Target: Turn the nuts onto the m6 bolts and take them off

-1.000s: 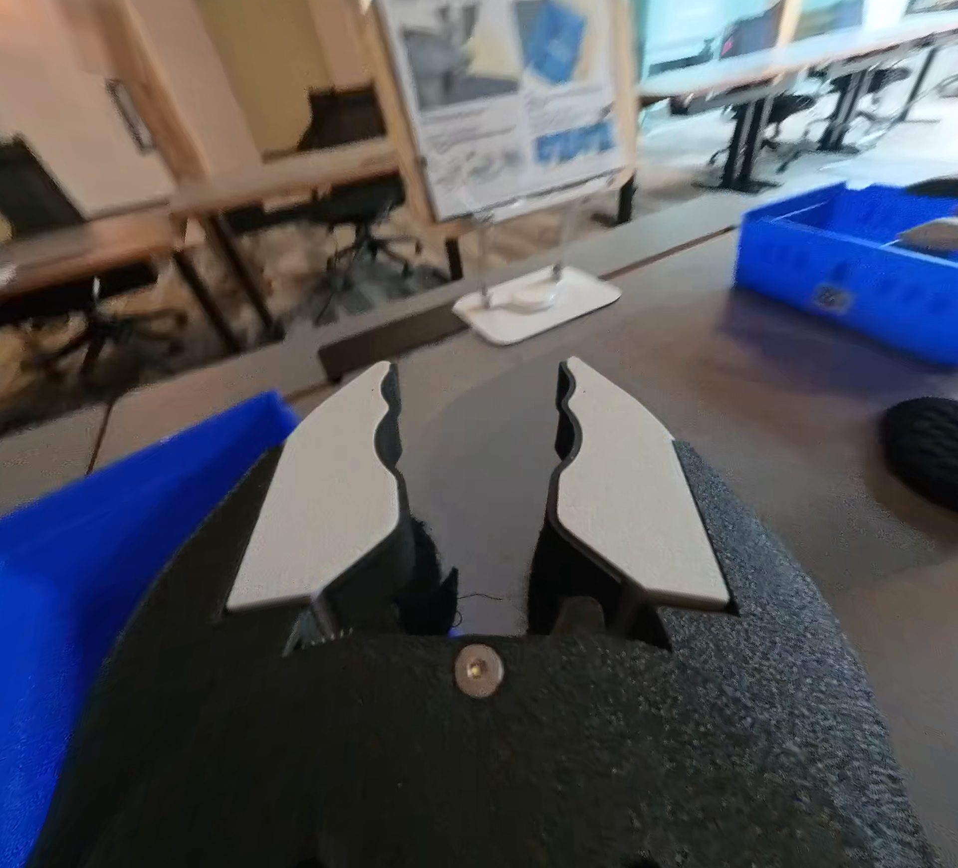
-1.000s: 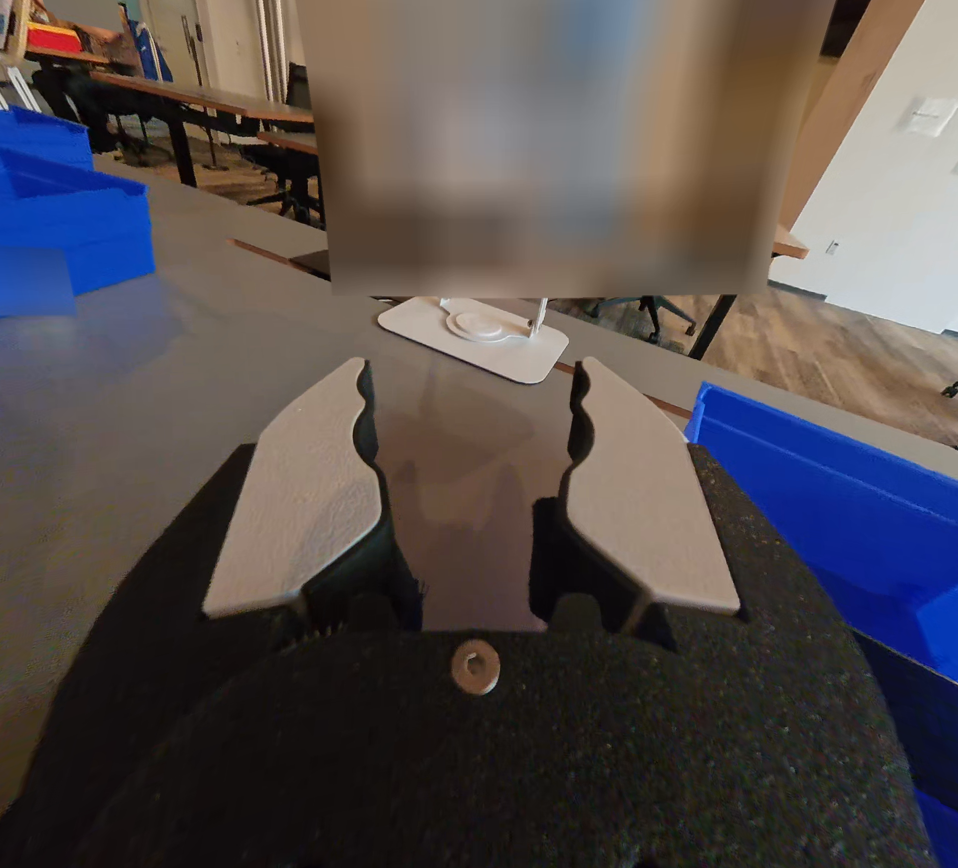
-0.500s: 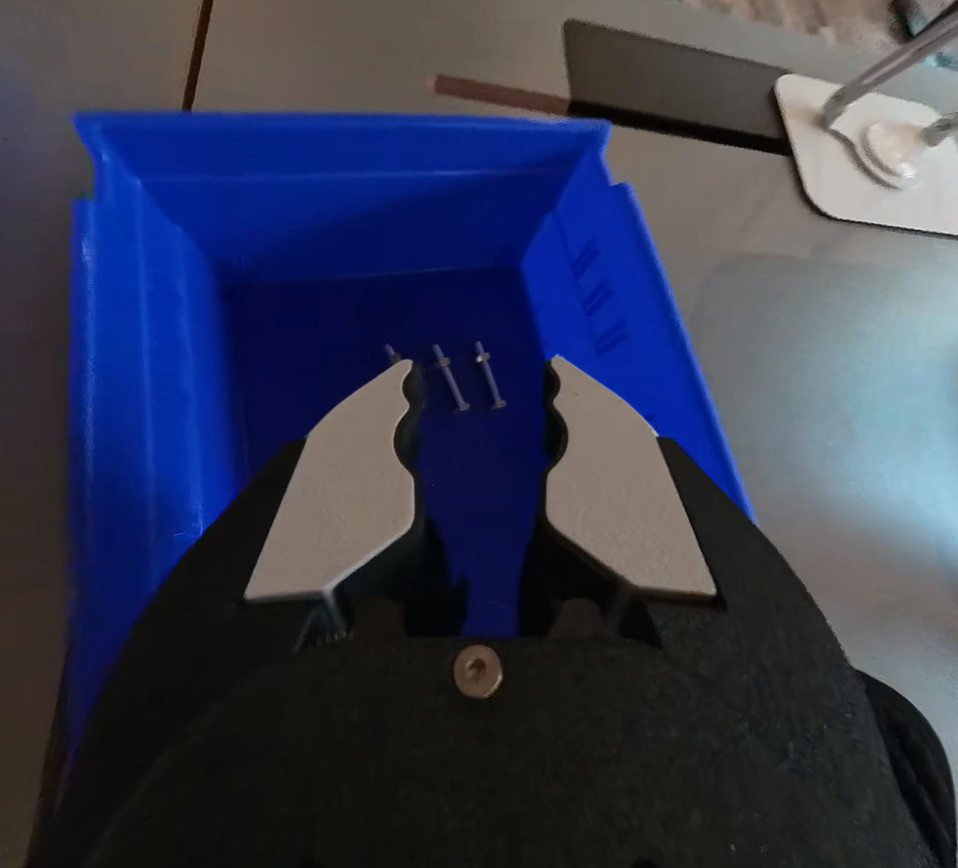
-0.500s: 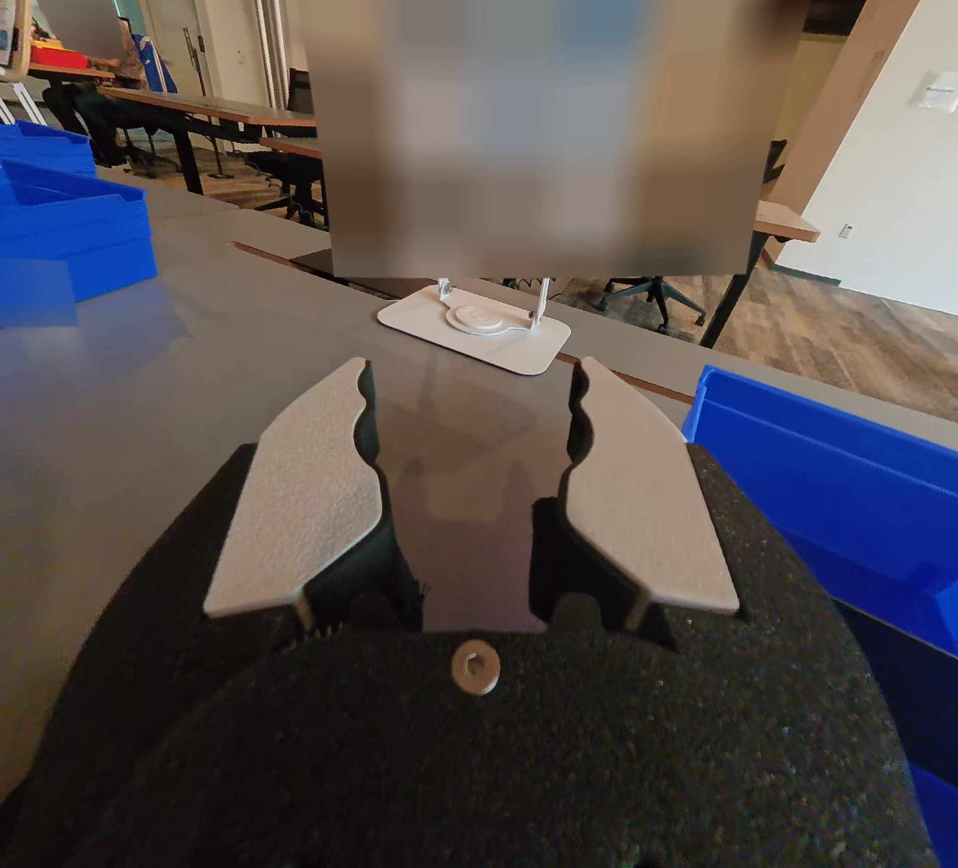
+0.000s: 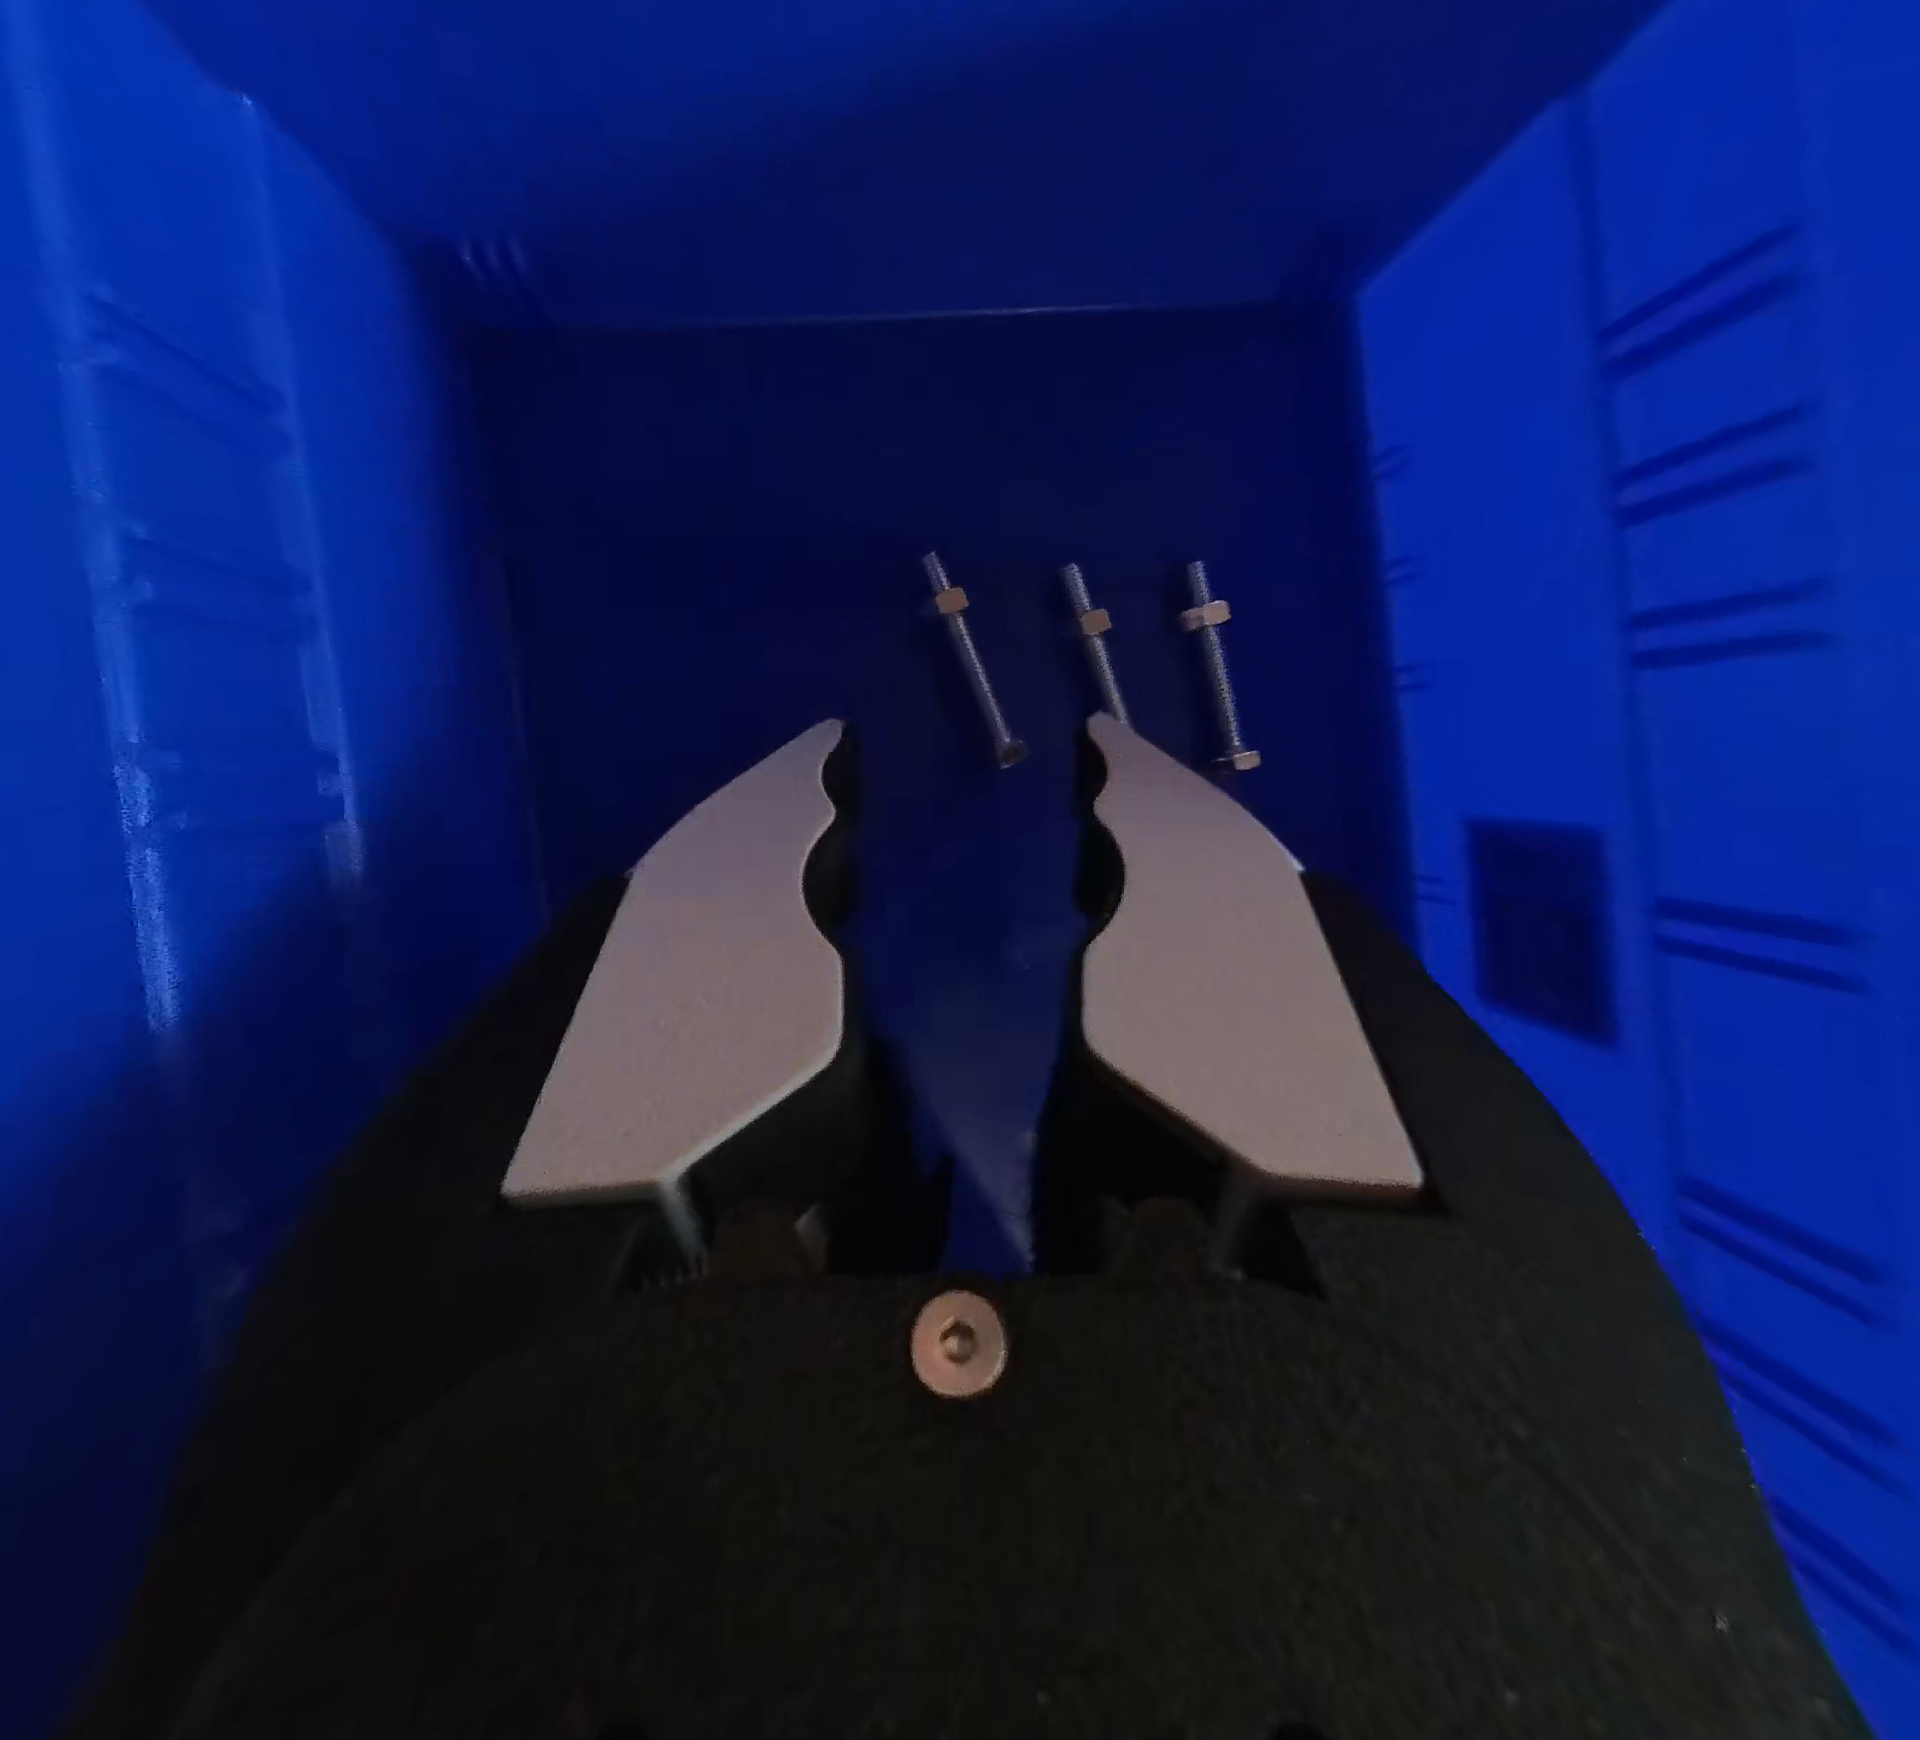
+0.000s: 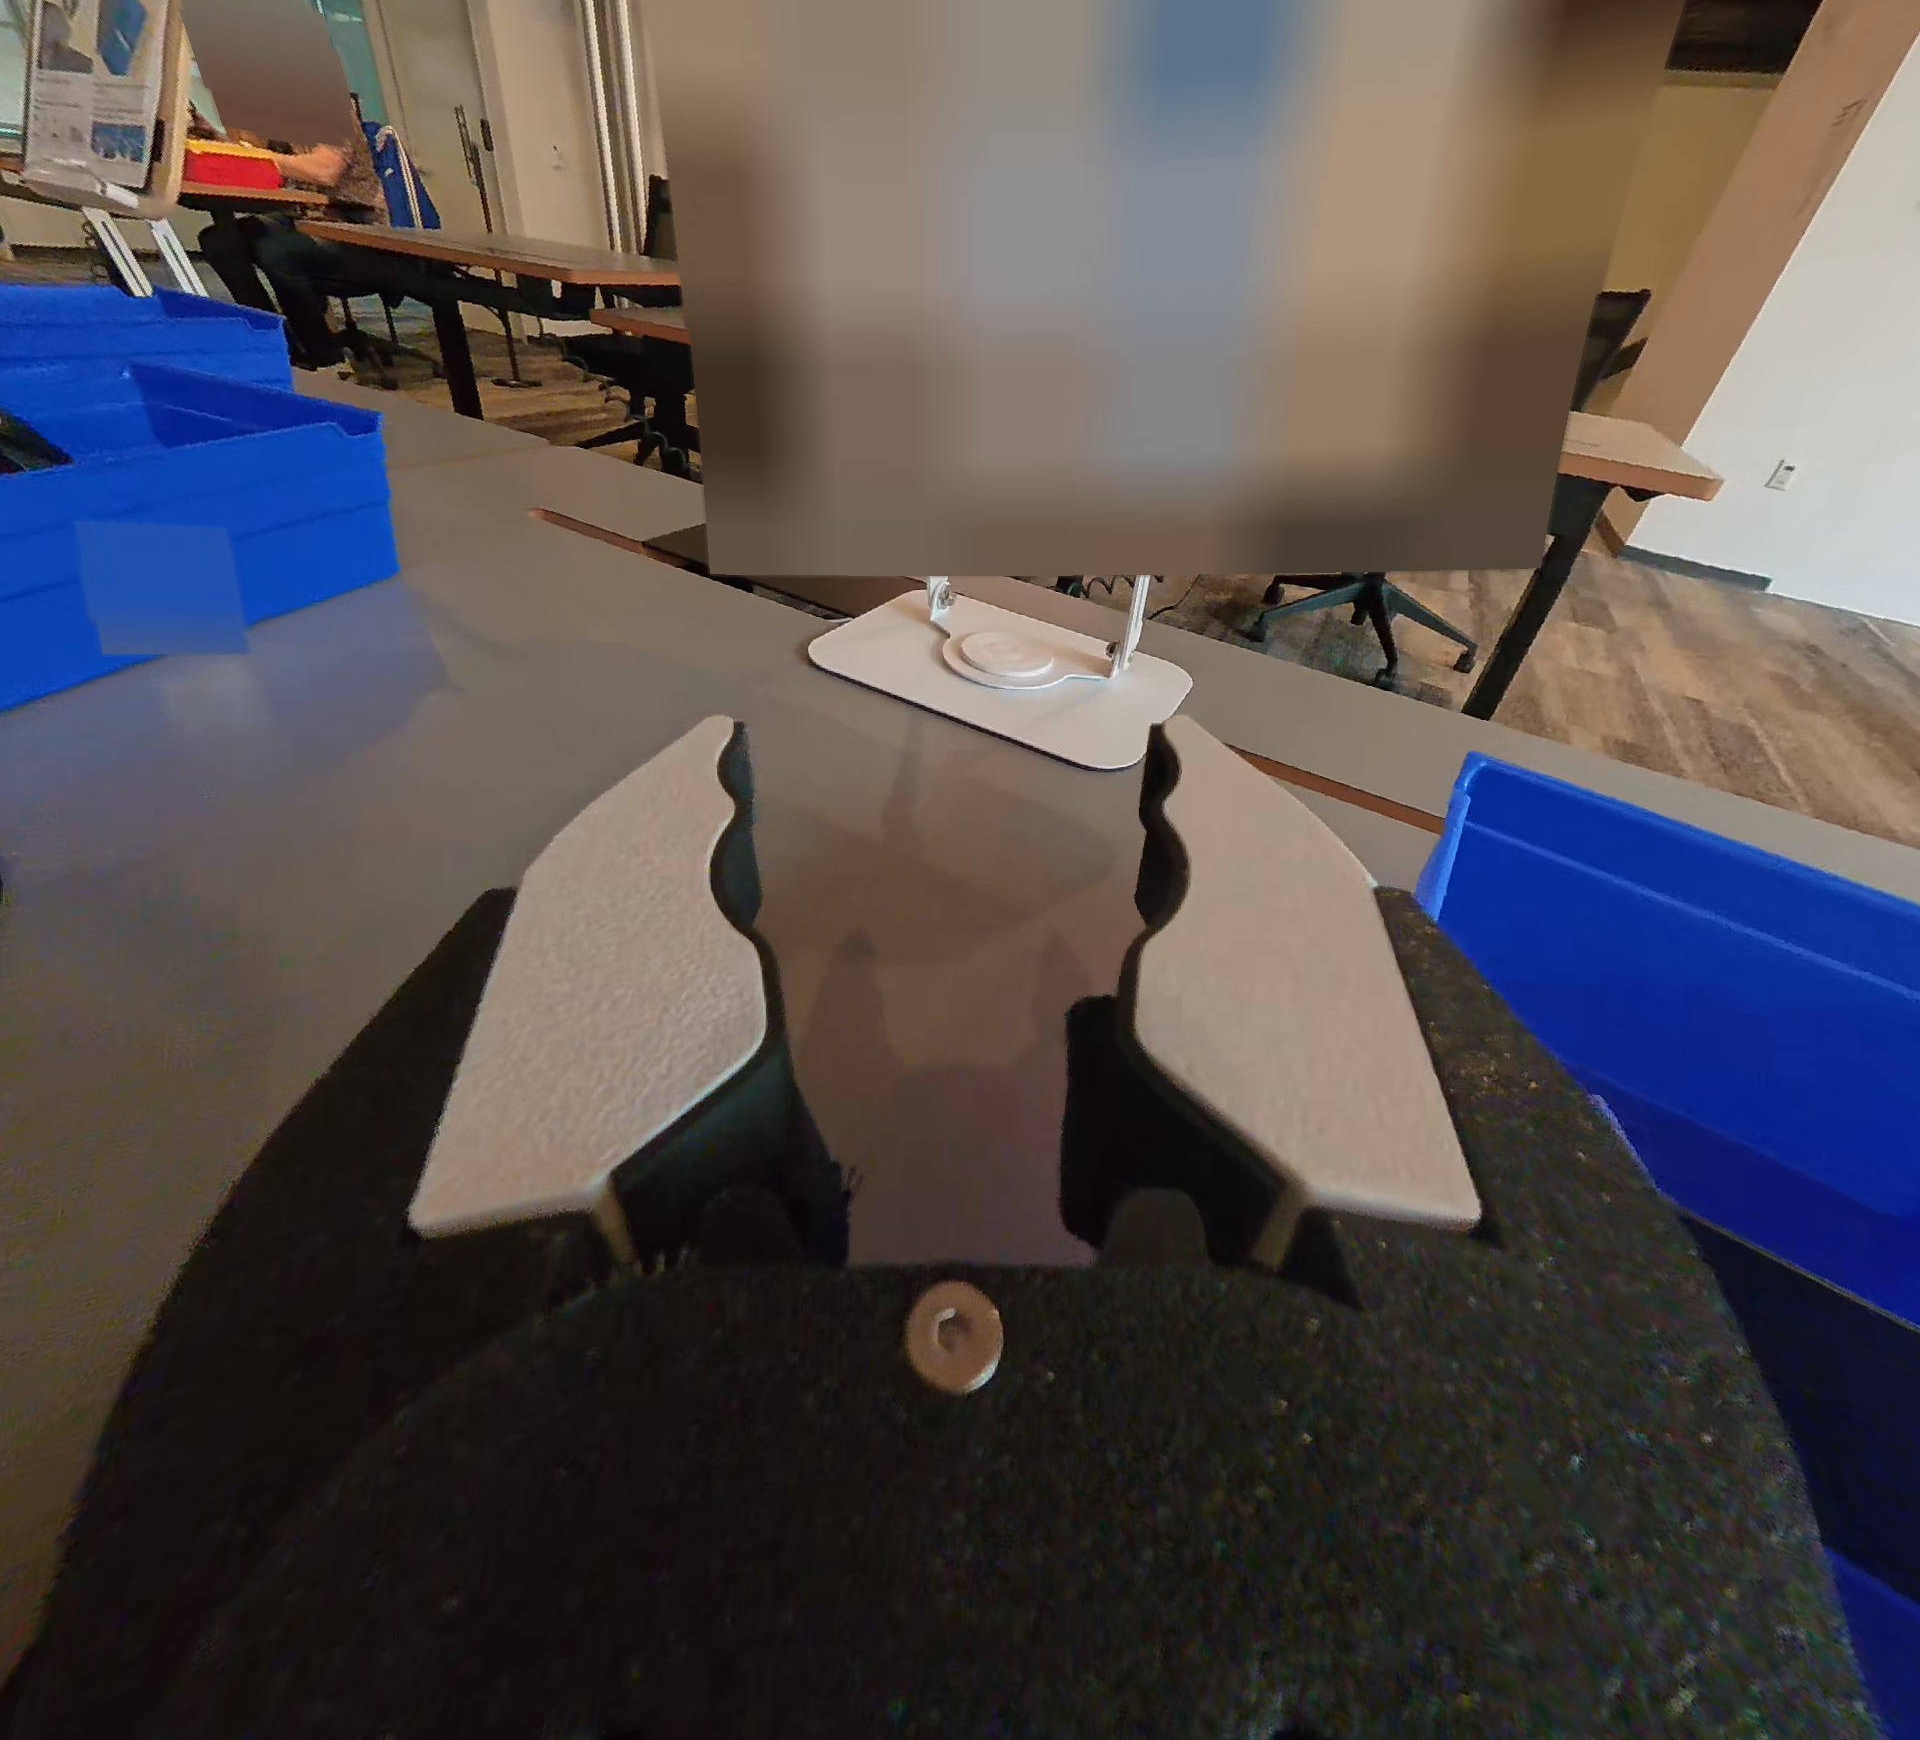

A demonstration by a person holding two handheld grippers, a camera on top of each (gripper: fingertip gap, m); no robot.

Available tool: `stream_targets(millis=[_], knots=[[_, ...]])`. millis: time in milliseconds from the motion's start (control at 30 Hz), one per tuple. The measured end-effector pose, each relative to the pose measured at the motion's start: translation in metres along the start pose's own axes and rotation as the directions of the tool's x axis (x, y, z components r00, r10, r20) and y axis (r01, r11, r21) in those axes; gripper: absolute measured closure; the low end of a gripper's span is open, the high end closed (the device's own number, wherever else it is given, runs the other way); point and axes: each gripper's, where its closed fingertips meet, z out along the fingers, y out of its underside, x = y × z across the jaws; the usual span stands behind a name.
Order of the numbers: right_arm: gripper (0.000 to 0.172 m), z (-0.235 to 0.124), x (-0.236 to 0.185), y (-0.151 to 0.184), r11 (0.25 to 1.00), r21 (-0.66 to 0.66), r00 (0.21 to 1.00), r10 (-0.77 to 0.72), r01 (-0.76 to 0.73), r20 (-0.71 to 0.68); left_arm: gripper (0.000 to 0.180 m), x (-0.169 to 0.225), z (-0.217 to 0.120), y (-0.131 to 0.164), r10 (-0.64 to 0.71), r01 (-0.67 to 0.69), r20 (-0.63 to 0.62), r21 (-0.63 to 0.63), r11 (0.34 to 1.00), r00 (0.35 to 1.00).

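In the left wrist view my left gripper [image 5: 964, 734] is down inside a blue bin [image 5: 260, 547], open with nothing between its fingers. Three long bolts lie side by side on the bin floor just ahead, each with a nut threaded near its far end: the left bolt [image 5: 971, 664], the middle bolt [image 5: 1093, 646] and the right bolt [image 5: 1216, 667]. The head end of the middle bolt is hidden behind my right fingertip [image 5: 1117, 740]. In the right wrist view my right gripper [image 6: 943, 734] is open and empty above the grey table [image 6: 312, 807].
A white stand base [image 6: 1003, 667] sits on the table ahead of the right gripper. A blue bin [image 6: 1683, 921] is close on its right, and other blue bins [image 6: 187, 485] stand at the far left. The bin walls enclose the left gripper on three sides. The right bolt [image 5: 1216, 667] sits 4 centimetres or so from the ends of my left fingers.
My left gripper has tipped down from the room and gone into the blue bin, close to the three bolts, while its jaws narrowed. The right gripper has hardly moved.
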Motion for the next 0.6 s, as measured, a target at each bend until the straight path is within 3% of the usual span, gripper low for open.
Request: stream_targets(millis=[600], knots=[[0.100,0.000,-0.001,0.000,1.000,0.000,1.000,0.003,-0.003,0.004,0.154,-0.002,0.015,0.009,0.048,-0.045,0.044,-0.064,0.997,0.998]])
